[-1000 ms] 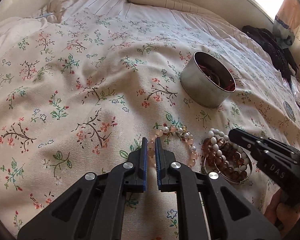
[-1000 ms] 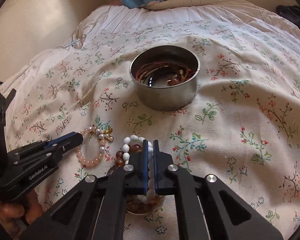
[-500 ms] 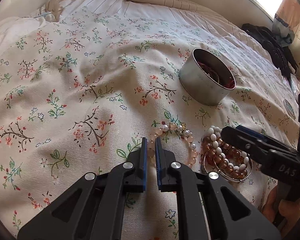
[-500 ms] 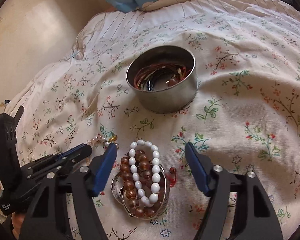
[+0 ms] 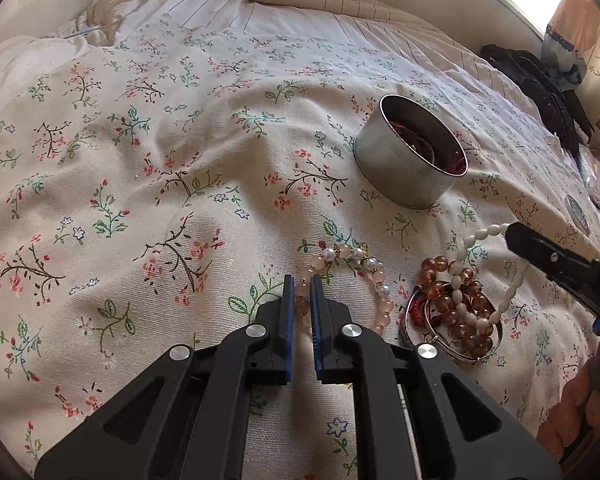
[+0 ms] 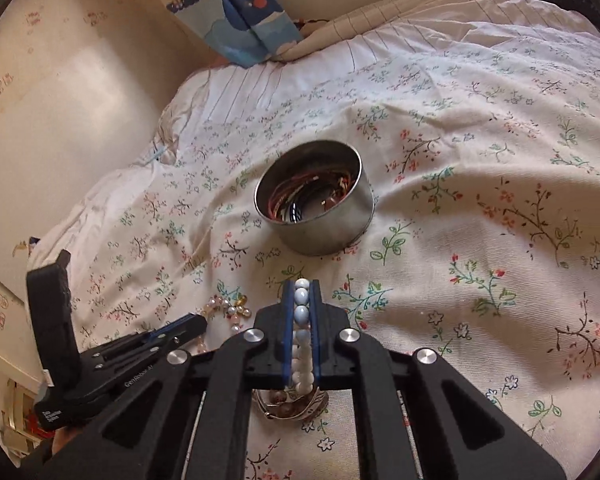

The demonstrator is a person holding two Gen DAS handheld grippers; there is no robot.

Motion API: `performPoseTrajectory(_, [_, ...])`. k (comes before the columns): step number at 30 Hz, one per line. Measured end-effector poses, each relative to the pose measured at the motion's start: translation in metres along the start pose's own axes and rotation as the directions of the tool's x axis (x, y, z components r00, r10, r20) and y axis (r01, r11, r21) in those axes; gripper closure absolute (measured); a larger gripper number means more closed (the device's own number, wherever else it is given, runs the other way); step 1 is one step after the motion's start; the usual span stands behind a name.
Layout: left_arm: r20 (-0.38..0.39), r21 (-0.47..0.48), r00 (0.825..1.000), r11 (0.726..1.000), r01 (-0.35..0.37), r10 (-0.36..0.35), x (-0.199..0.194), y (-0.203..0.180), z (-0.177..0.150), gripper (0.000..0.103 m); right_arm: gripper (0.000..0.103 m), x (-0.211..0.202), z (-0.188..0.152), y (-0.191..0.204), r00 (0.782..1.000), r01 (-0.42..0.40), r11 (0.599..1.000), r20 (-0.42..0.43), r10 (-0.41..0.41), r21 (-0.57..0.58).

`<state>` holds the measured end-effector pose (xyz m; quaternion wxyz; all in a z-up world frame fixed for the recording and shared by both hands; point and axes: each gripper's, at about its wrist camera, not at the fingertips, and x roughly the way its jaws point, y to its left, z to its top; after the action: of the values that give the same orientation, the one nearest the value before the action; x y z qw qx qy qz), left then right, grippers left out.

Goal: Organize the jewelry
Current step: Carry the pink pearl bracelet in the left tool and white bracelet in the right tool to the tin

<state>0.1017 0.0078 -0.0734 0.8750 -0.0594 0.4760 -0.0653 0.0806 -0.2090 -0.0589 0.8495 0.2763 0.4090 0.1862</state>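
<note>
My right gripper [image 6: 301, 294] is shut on a white bead bracelet [image 6: 301, 312] and holds it lifted above a heap of brown beads and bangles [image 5: 456, 320]; the white bracelet [image 5: 486, 276] hangs from it in the left wrist view. My left gripper [image 5: 300, 286] is shut on a pink bead bracelet [image 5: 360, 272] lying on the floral bedspread. A round metal tin [image 5: 410, 160] with jewelry inside stands further back, also in the right wrist view [image 6: 316, 212].
The flowered bedspread [image 5: 160, 160] is soft and wrinkled. A black bag [image 5: 540, 92] lies at the far right edge. A blue patterned cloth [image 6: 236, 12] hangs by the wall behind the bed.
My right gripper opened, then shut on the white bracelet and lifted it off the heap. My left gripper stayed shut on the pink bracelet.
</note>
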Motion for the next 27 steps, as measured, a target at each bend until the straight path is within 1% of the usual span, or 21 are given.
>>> performPoseTrajectory(2, [0.008,0.006,1.0,1.0,0.003,-0.004,-0.002,-0.001,0.0,0.096,0.095,-0.004,0.001,-0.005,1.0,-0.019,0.999,0.007,0.019,0.031])
performPoseTrajectory(5, [0.017,0.01,1.0,1.0,0.009,-0.009,-0.004,-0.003,0.001,0.096,0.095,-0.003,0.004,-0.009,1.0,-0.022,0.998,0.015,0.021,0.056])
performPoseTrajectory(8, [0.044,0.007,0.999,1.0,0.021,-0.021,-0.009,-0.003,0.002,0.096,0.095,-0.011,0.005,-0.008,0.998,-0.039,0.997,0.053,0.035,0.062])
performPoseTrajectory(11, [0.082,0.007,0.995,0.999,0.054,-0.054,-0.018,-0.003,0.004,0.096,0.095,-0.023,0.006,-0.007,0.993,-0.062,0.996,0.103,0.055,0.067])
performPoseTrajectory(16, [0.169,0.038,0.979,0.993,0.112,-0.116,-0.037,-0.01,0.006,0.096,0.095,-0.042,0.004,-0.007,0.984,-0.084,0.993,0.163,0.069,0.084])
performPoseTrajectory(19, [0.222,0.055,0.962,0.987,0.148,-0.157,-0.049,-0.014,0.007,0.096,0.095,-0.049,0.002,-0.006,0.981,-0.092,0.992,0.179,0.075,0.088])
performPoseTrajectory(23, [0.276,0.09,0.946,0.984,0.151,-0.17,-0.061,-0.024,0.006,0.096,0.095,-0.052,0.002,-0.001,0.978,-0.091,0.993,0.195,0.076,0.071])
performPoseTrajectory(27, [0.303,0.129,0.939,0.983,0.133,-0.166,-0.066,-0.036,0.005,0.096,0.095,-0.05,0.003,0.002,0.976,-0.095,0.994,0.2,0.081,0.06])
